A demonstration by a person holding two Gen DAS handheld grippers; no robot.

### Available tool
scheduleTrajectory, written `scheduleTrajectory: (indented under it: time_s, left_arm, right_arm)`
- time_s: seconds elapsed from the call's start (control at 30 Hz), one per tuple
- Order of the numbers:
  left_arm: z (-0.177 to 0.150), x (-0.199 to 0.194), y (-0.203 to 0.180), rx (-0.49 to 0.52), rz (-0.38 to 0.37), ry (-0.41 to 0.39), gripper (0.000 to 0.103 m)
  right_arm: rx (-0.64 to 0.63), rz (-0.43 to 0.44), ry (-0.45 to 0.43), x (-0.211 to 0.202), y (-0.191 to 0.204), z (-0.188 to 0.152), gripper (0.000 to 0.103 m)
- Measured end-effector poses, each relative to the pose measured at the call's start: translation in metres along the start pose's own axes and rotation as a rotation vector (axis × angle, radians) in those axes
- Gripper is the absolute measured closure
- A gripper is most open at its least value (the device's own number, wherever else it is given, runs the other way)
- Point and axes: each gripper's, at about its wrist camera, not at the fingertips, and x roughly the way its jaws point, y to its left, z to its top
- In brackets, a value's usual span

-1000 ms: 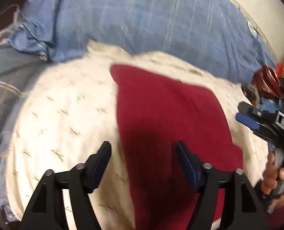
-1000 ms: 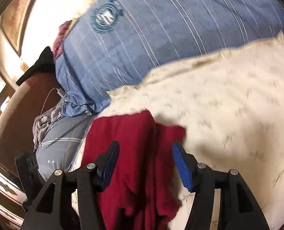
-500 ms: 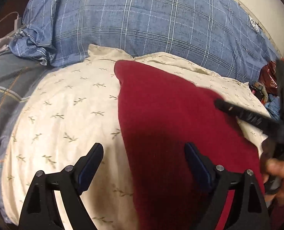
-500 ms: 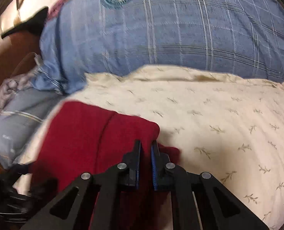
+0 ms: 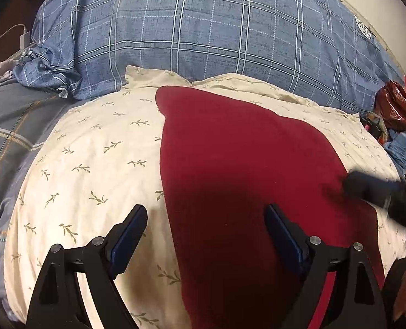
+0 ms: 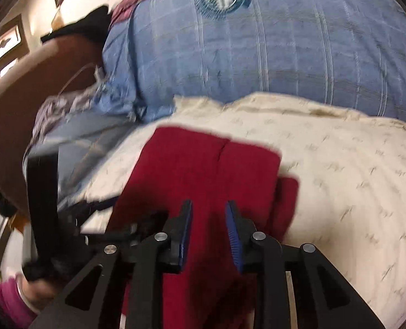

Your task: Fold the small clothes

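Observation:
A dark red cloth [image 5: 244, 164] lies flat on a cream leaf-print pillow [image 5: 93, 164]. My left gripper [image 5: 205, 208] hovers open and wide over the cloth's near left edge, one finger above the pillow and one above the cloth. In the right wrist view the red cloth [image 6: 203, 170] shows a folded layer with a seam. My right gripper [image 6: 208, 204] is just above it, its jaws opening, a narrow gap with red cloth showing under it. It also appears as a blurred black shape [image 5: 381, 192] at the cloth's right edge.
A big blue plaid pillow [image 5: 203, 41] lies behind the cream one. A grey quilt [image 5: 11, 126] is at the left, with a white charger [image 5: 24, 34] beyond it. A red bag [image 5: 394, 104] and clutter sit at the right. A brown headboard [image 6: 11, 123] stands at the left.
My right gripper shut on the cloth's edge, then its jaws parted again as it moved across. My left gripper's jaws spread wider. The red cloth now lies smoother.

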Motion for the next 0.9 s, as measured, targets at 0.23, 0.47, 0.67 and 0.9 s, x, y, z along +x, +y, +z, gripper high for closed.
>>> scheduleTrajectory:
  time_s: [0.23,0.47,0.67,0.9]
  left_arm:
    - [-0.002,0.002,0.0,0.001,0.002,-0.005,0.012]
    - [-0.006,0.0,0.001,0.003,0.01,-0.021,0.01]
    - [-0.011,-0.007,0.007,-0.027,-0.015,-0.025,0.01]
    - [-0.019,-0.023,0.007,-0.017,0.024,-0.053,0.011]
  right_arm:
    - [0.0,-0.095,0.032,0.025,-0.012,-0.017,0.082]
    - [0.045,-0.072,0.029,0.007,-0.009,-0.02,0.077]
    - [0.025,-0.069,0.014,-0.011,-0.001,-0.031,0.073]
    - [0.052,-0.099,0.019,-0.013,-0.002,-0.036,0.067]
